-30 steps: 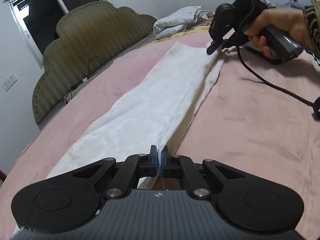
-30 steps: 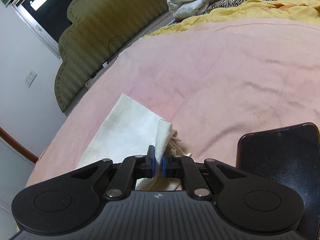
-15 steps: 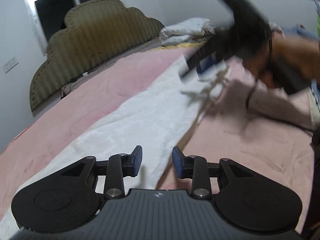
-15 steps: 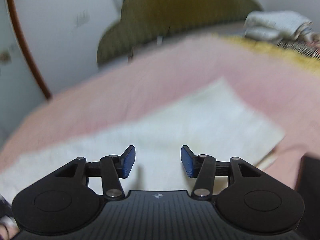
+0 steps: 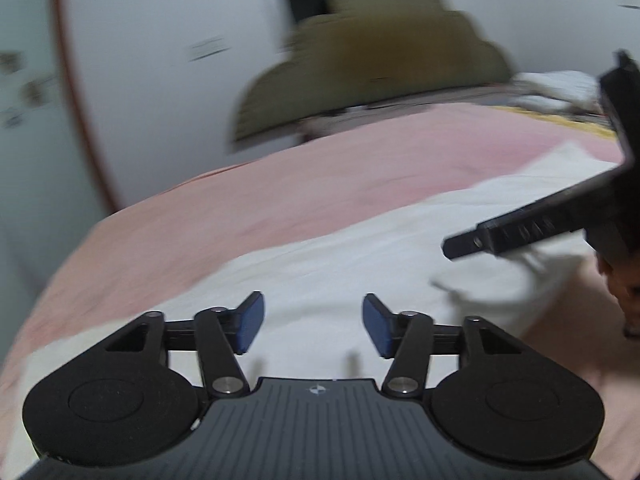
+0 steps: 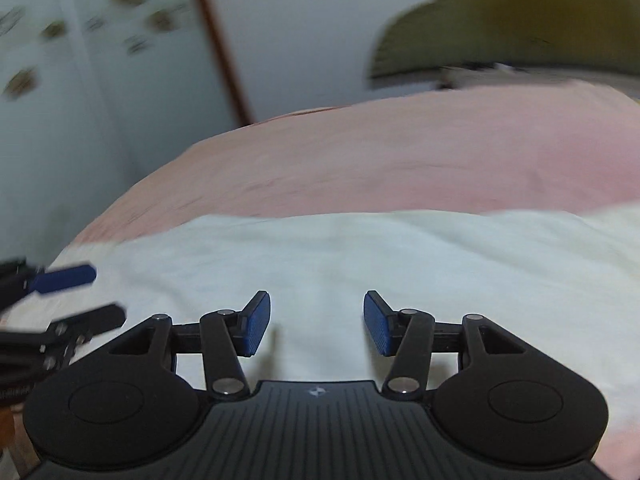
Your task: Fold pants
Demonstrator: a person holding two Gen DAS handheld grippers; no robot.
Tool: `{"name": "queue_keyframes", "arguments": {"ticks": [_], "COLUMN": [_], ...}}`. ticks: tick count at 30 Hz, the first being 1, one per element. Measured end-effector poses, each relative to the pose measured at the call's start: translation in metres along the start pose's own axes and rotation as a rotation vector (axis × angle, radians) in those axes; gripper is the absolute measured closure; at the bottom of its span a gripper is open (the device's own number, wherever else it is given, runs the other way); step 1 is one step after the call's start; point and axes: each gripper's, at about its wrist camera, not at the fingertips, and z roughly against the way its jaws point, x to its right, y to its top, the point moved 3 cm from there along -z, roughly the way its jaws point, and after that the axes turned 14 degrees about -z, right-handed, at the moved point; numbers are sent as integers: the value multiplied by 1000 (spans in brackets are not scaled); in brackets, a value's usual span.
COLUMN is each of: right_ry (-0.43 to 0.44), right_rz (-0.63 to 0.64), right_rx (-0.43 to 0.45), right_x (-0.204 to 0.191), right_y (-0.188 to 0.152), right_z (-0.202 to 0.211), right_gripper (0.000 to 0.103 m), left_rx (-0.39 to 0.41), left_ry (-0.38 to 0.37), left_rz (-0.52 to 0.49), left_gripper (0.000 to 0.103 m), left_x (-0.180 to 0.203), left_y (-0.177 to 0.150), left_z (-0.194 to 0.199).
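Now, in the left wrist view, the left gripper (image 5: pixel 312 326) sits low in the middle of the frame. Its two blue pads (image 5: pixel 249 322) are spread well apart, and the jaws have just been opening. Nothing is between them. Under and past the pads lie the white pants (image 5: pixel 360 260), stretched out flat in a long band from the lower left up to the right edge. They rest on a pink blanket (image 5: pixel 320 168) that fills the middle of the frame. At the right edge the right gripper (image 5: pixel 520 232) pokes in as a dark, blurry bar above the pants. A bit of a hand (image 5: pixel 624 292) shows below it. An olive headboard (image 5: pixel 380 52) stands at the top.

Next, in the right wrist view, the right gripper (image 6: pixel 316 324) is low in the middle, its pads also apart with nothing held. Its jaws have just been opening too. The pants (image 6: pixel 340 252) run as a wide white band across the whole frame, right under the pads. The pink blanket (image 6: pixel 380 152) lies above them. At the left edge the left gripper (image 6: pixel 84 294) shows two fingers apart, one blue, one black. The headboard (image 6: pixel 520 20) is in the upper right.
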Motion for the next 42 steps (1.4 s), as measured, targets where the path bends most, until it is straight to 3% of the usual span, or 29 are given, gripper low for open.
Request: {"name": "queue_keyframes", "arguments": {"ticks": [9, 12, 16, 19, 23, 25, 27, 29, 31, 34, 38, 42], "right_ry": [356, 455, 502, 516, 490, 481, 483, 484, 489, 505, 510, 501], "right_rz": [343, 505, 727, 806, 876, 893, 883, 874, 860, 839, 838, 823], "right_rx": [-100, -110, -101, -117, -92, -89, -95, -100, -109, -121, -132, -177], "right_x": [-152, -199, -244, -260, -269, -273, -273, -269, -269, -273, -284, -284], "right_y": [-39, -61, -95, -109, -116, -120, -122, -120, -119, -114, -113, -117], "right_z": [-32, -37, -40, -44, -54, -60, -62, -64, -66, -70, -81, -85], "right_gripper": [51, 52, 55, 66, 71, 79, 81, 84, 87, 90, 91, 91], "left_rx": [-236, -284, -288, -287, -272, -262, -254, -255, -254, -233, -221, -293], "left_ry": [406, 482, 367, 255, 164, 115, 69, 42, 28, 68, 162, 169], "left_rz": [367, 520, 802, 984, 1088, 1128, 1176, 1222, 1251, 1249, 1155, 1110], "left_gripper": [40, 41, 44, 52, 57, 59, 66, 84, 96, 97, 97, 96], "left_x": [-125, -159, -186, -193, -198, -197, -199, -199, -200, -201, -203, -199], "left_y": [-88, -109, -137, -156, -163, -166, -171, -178, -183, -183, -171, -174], "left_z": [66, 80, 91, 93, 100, 102, 97, 91, 80, 74, 73, 66]}}
